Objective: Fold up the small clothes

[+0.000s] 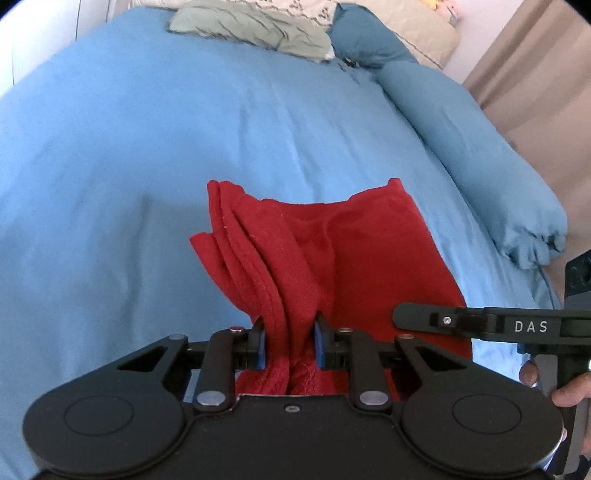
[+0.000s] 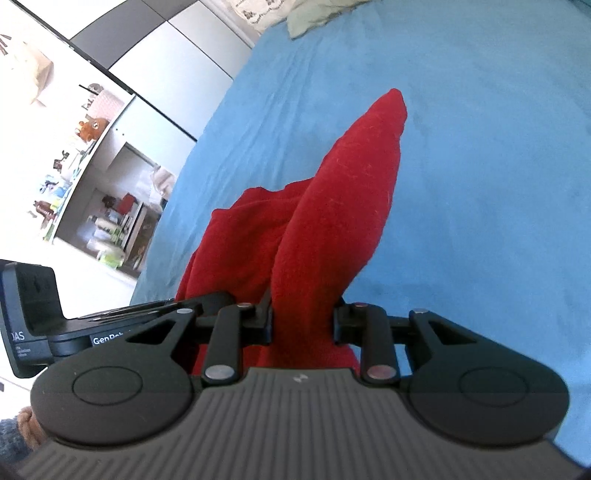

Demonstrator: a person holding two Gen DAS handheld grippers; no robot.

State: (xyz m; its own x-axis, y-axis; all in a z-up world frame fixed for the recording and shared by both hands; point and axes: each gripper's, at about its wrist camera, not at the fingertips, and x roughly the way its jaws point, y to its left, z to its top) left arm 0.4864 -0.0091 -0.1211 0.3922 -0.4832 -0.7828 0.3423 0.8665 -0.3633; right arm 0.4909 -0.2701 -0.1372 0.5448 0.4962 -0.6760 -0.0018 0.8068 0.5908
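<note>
A red fleece garment (image 1: 332, 251) hangs over the blue bed cover (image 1: 147, 147), gathered in several layered folds. My left gripper (image 1: 290, 345) is shut on its bunched edge, with red cloth between the blue pads. My right gripper (image 2: 303, 321) is shut on another thick fold of the same red garment (image 2: 332, 221), which rises from its jaws towards a rounded tip. The right gripper's body shows in the left wrist view (image 1: 480, 325), close at the right. The left gripper's body shows in the right wrist view (image 2: 55, 332), at the left.
A grey-green cloth (image 1: 251, 29) and pillows (image 1: 391, 33) lie at the bed's far end. A rolled blue duvet edge (image 1: 480, 158) runs along the right side. White wardrobe doors and open shelves with clutter (image 2: 110, 206) stand beside the bed (image 2: 480, 147).
</note>
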